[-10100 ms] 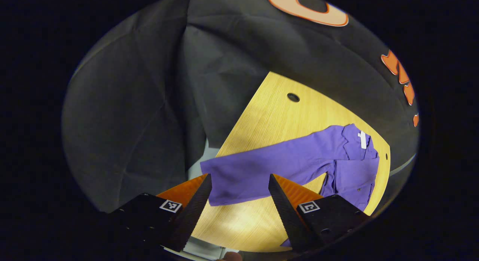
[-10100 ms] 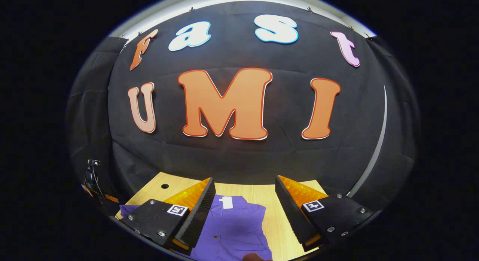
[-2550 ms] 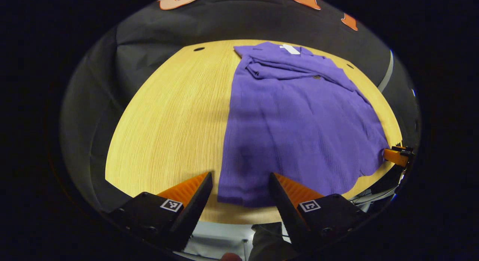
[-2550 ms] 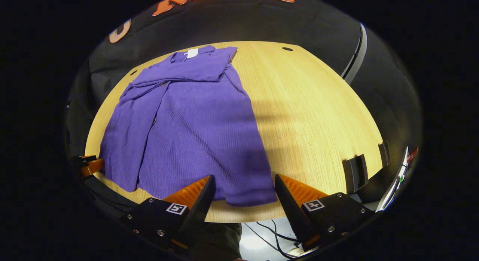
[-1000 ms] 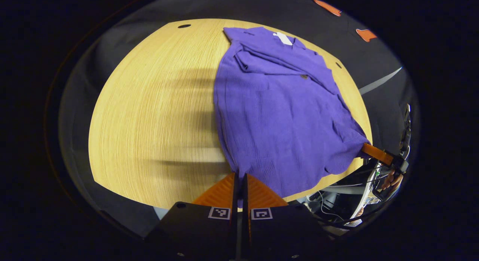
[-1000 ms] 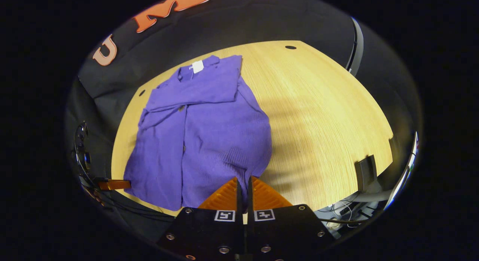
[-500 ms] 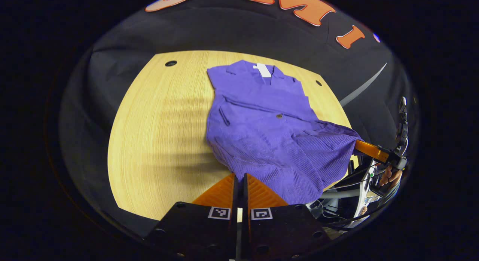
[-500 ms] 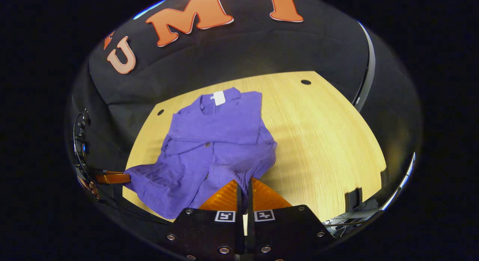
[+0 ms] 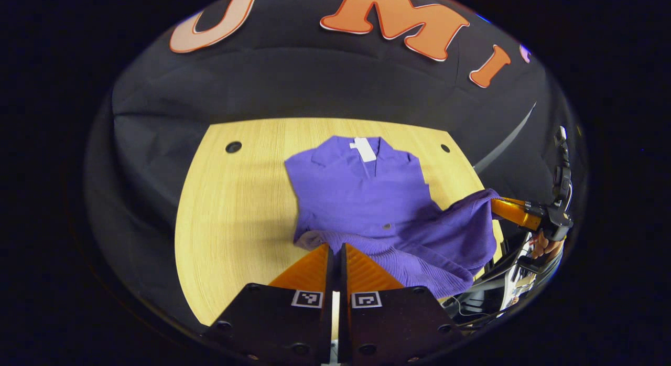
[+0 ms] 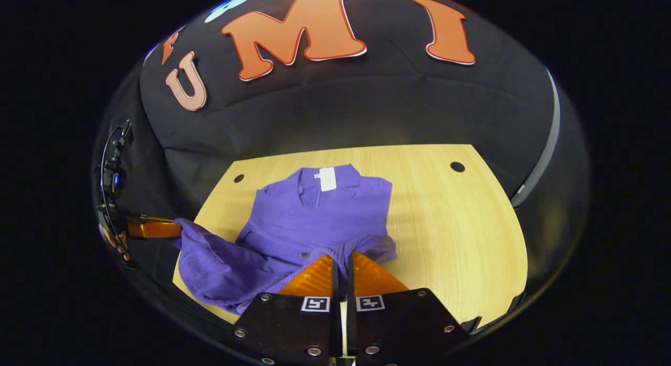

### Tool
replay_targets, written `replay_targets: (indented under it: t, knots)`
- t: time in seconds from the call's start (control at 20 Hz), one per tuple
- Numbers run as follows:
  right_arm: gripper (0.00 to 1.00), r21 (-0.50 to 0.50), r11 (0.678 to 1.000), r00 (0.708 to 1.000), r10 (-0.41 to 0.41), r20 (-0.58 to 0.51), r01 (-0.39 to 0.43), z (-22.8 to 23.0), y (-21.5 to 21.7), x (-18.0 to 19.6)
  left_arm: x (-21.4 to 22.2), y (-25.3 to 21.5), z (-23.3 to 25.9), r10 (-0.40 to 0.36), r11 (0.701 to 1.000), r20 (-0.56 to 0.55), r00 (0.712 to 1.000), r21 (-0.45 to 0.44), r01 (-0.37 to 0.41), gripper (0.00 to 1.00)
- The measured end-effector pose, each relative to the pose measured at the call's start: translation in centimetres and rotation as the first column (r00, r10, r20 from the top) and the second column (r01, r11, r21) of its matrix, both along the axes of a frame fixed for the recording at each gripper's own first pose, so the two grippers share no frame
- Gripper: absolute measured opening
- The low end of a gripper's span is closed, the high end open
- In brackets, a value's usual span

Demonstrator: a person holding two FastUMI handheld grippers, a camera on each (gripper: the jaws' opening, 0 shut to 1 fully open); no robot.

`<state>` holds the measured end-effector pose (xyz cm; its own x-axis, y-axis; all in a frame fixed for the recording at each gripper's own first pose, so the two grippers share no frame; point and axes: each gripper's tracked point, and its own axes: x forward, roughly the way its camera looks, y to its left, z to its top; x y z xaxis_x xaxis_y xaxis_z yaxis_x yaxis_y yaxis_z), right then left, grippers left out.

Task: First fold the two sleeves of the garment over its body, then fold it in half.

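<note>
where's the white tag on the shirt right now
In the left gripper view the white tag sits at the collar of the purple shirt, at the far end of the wooden table, between the two holes near the booth wall.

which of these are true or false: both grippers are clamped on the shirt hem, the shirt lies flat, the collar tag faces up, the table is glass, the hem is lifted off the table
1. Both grippers are shut on the hem. True: the left gripper and right gripper each pinch the purple garment.
2. The garment lies flat. False: its lower part is raised and draped between the grippers.
3. The white tag at the collar faces up. True.
4. The table is glass. False: it is light wood.
5. The hem is lifted off the table. True.
</note>
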<state>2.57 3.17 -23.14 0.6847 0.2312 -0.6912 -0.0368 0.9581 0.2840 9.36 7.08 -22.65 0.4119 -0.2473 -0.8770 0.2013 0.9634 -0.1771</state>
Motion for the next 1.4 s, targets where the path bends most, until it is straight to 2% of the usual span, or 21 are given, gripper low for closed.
replay_targets:
  t: [0.5, 0.75, 0.9, 0.95, 1.0, 1.05, 1.15, 1.25, 1.35, 1.4]
  knots:
    - [0.03, -0.055, 0.995, 0.996, 0.085, -0.009, -0.085, -0.1, -1.9, 12.8, 13.6, -0.5, -0.7, -0.005, 0.993, -0.010, 1.000, 0.120, 0.006, 0.06]
    - [0.07, -0.095, 0.993, 0.995, 0.065, -0.073, -0.072, -4.0, -3.7, 19.8, 19.7, 0.7, -4.7, 0.092, 0.974, -0.042, 0.995, 0.212, -0.081, 0.07]
    - [0.12, -0.061, 0.998, 0.997, 0.016, -0.075, -0.020, -4.8, -4.4, 22.7, 22.8, 1.9, -5.2, 0.146, 0.946, 0.040, 0.989, 0.285, -0.151, 0.12]
    - [0.19, -0.073, 0.997, 0.998, -0.011, -0.058, 0.007, -5.1, -5.3, 23.8, 23.4, 2.2, -4.9, 0.147, 0.942, 0.077, 0.986, 0.293, -0.164, 0.12]
    - [0.21, -0.081, 0.996, 0.999, -0.031, -0.038, 0.027, -5.0, -6.2, 24.6, 24.2, 2.2, -4.4, 0.155, 0.939, 0.115, 0.981, 0.291, -0.182, 0.13]
    - [0.27, -0.081, 0.995, 0.998, -0.054, -0.021, 0.052, -4.6, -7.1, 24.7, 24.6, 2.0, -3.9, 0.157, 0.938, 0.154, 0.976, 0.287, -0.196, 0.13]
    - [0.34, -0.072, 0.994, 0.997, -0.081, 0.001, 0.081, -3.9, -8.5, 24.7, 25.1, 1.8, -3.2, 0.157, 0.932, 0.216, 0.964, 0.291, -0.217, 0.20]
    - [0.41, -0.086, 0.993, 0.997, -0.078, 0.027, 0.080, -3.2, -9.4, 24.1, 25.6, 1.4, -1.9, 0.165, 0.931, 0.282, 0.945, 0.273, -0.243, 0.24]
    - [0.46, -0.108, 0.990, 0.994, -0.079, 0.073, 0.087, -1.8, -10.3, 23.5, 25.7, 1.0, -1.0, 0.171, 0.930, 0.333, 0.927, 0.255, -0.263, 0.30]
    - [0.47, -0.115, 0.989, 0.992, -0.077, 0.098, 0.088, -1.0, -10.6, 23.0, 25.7, 0.7, -0.3, 0.172, 0.931, 0.362, 0.916, 0.244, -0.271, 0.40]
